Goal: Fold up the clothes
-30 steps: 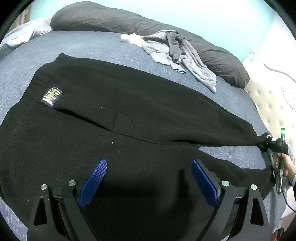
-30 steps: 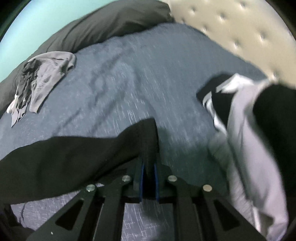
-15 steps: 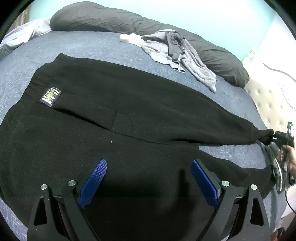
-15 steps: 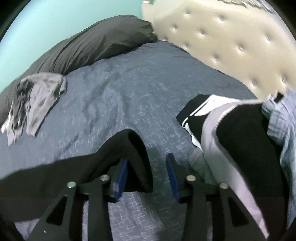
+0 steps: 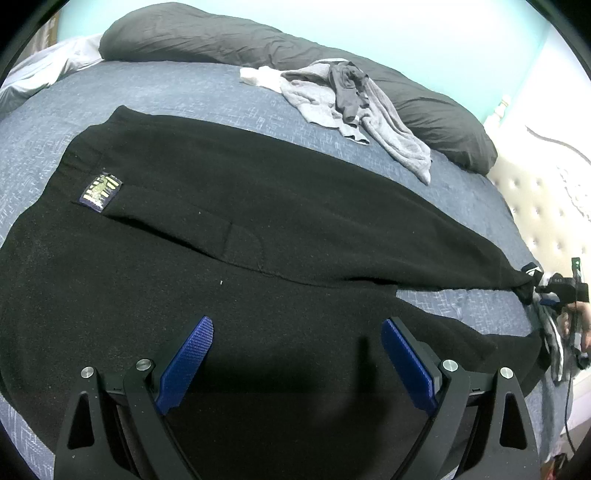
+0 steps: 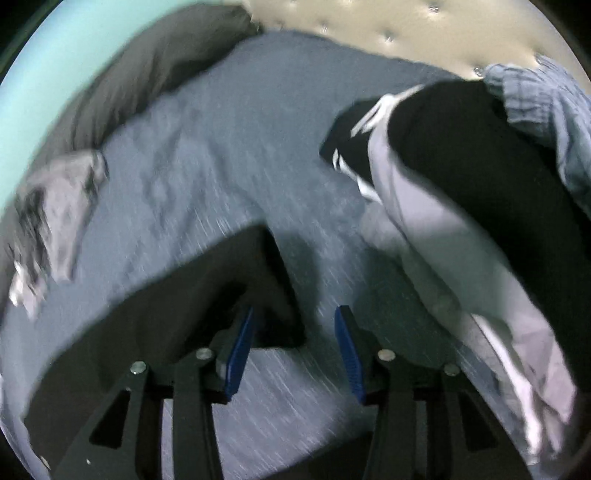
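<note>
I am holding the left gripper (image 5: 297, 360) released, jaws wide, hovering over the black trousers (image 5: 229, 229), which are lying flat across the blue bed cover (image 5: 192, 88) from 9 to 3 o'clock. My right gripper (image 6: 293, 345) is also standing parted with nothing pinched, the trouser leg end (image 6: 273, 295) lying loose by its left pad. Crowding the surroundings: a grey clothes heap (image 5: 351, 107) at 1 o'clock against the dark pillow (image 5: 221, 37), and a black-and-white garment pile (image 6: 461, 206) at 2 o'clock near the tufted headboard (image 6: 369, 26).
</note>
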Tool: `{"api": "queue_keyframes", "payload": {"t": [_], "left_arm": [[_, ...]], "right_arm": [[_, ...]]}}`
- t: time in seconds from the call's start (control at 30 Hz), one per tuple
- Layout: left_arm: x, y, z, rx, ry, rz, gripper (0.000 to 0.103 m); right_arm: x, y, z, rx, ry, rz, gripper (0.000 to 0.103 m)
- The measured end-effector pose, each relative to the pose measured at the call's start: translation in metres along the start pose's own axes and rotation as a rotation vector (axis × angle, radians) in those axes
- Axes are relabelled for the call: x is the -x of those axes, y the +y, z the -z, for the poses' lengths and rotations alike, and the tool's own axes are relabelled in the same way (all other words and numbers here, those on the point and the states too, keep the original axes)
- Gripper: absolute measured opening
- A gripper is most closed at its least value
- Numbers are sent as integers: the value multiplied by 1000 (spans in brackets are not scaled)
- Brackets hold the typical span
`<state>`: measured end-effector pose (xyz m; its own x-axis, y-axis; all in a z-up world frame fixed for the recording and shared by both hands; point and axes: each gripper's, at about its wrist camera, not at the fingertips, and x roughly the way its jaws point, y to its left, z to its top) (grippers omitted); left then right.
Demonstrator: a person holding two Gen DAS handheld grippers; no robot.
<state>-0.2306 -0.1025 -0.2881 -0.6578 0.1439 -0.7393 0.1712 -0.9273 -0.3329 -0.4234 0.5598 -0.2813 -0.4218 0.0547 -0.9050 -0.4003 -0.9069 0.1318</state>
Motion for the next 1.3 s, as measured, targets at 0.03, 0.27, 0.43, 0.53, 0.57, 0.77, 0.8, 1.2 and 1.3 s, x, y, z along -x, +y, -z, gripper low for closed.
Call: {"api": "queue_keyframes", "payload": {"t": [0.03, 0.27, 0.43, 0.53, 0.57, 0.77, 0.8, 1.2, 1.3], "left_arm": [[0, 0, 0, -1, 0, 0, 95], [0, -1, 0, -2, -1, -1, 95], [-1, -1, 1, -2, 1, -1, 95], [-1, 0, 1, -3, 3, 0, 95], [-1, 1, 1, -2, 3, 0, 95], [-1, 1, 1, -2, 4, -1, 95], [-1, 1, 2, -3, 3, -2, 95], [1, -1, 3, -3, 1, 0, 95], [2, -3, 3, -7, 0, 4, 95]], "right_arm": [[2, -1, 2, 2, -2, -4, 45], [13, -1, 4, -17, -45, -105, 46], [-5, 16, -6, -50, -12, -175, 48], [-17, 26, -11, -59, -12, -178, 48], [-21, 29, -13, -60, -10, -179, 48], [-40, 23, -16, -120, 2, -126, 16], [-41, 23, -16, -120, 0, -129, 10], [67, 52, -33, 62, -381, -453, 4], [46, 44, -28, 63, -296, -370, 4]]}}
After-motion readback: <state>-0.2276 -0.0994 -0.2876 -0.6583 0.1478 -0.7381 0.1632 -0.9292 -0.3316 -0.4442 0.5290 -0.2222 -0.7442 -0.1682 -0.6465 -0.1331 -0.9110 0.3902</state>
